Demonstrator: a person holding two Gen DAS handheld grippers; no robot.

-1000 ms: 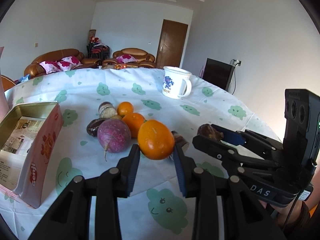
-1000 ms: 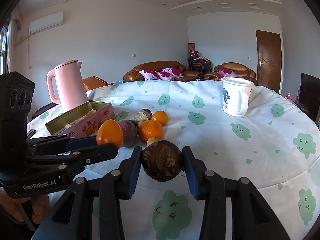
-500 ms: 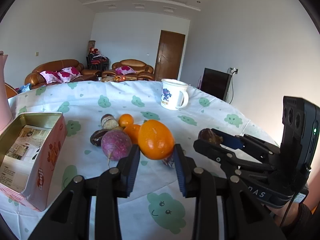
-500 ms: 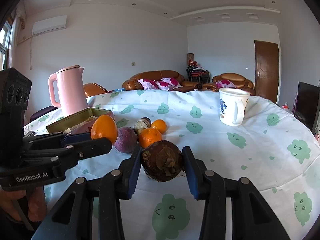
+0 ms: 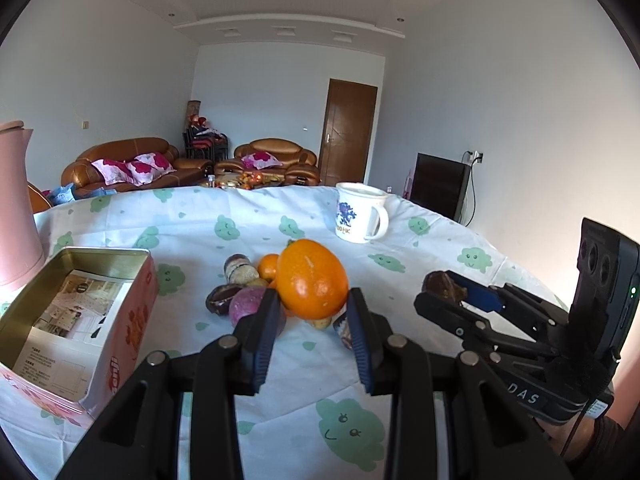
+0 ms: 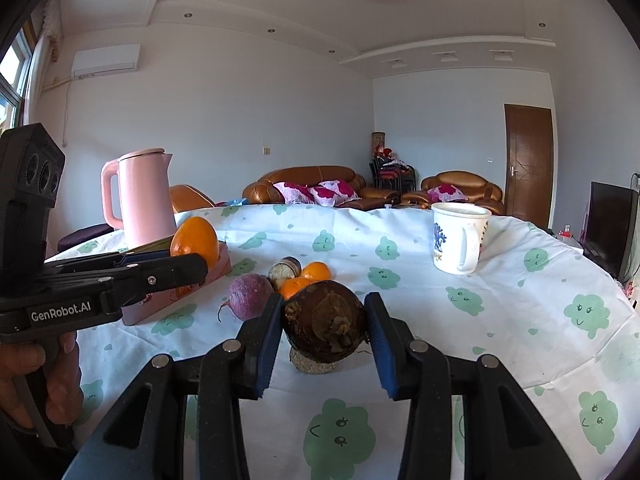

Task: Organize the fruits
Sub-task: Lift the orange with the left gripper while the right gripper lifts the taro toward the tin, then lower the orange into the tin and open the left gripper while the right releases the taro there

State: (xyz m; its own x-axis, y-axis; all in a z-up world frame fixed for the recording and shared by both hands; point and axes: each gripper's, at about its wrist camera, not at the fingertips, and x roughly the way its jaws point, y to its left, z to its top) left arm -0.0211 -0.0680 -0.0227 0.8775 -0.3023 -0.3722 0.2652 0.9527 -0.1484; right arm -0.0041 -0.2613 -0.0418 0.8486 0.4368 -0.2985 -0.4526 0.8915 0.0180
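The table (image 5: pixel 440 248), under a cloud-printed cloth, carries an open pink tin (image 5: pixel 120 320) near its left edge, beside the loose fruit at its centre. The left gripper (image 5: pixel 312 312) is clenched on a large orange fruit (image 5: pixel 312 280), held clear of the cloth beside the tin. The right gripper (image 6: pixel 324 324) is clenched on a brown root (image 6: pixel 324 320), likewise raised. If the tin is the goal, each piece is best lowered inside its walls before the jaws are released, one gripper at a time.
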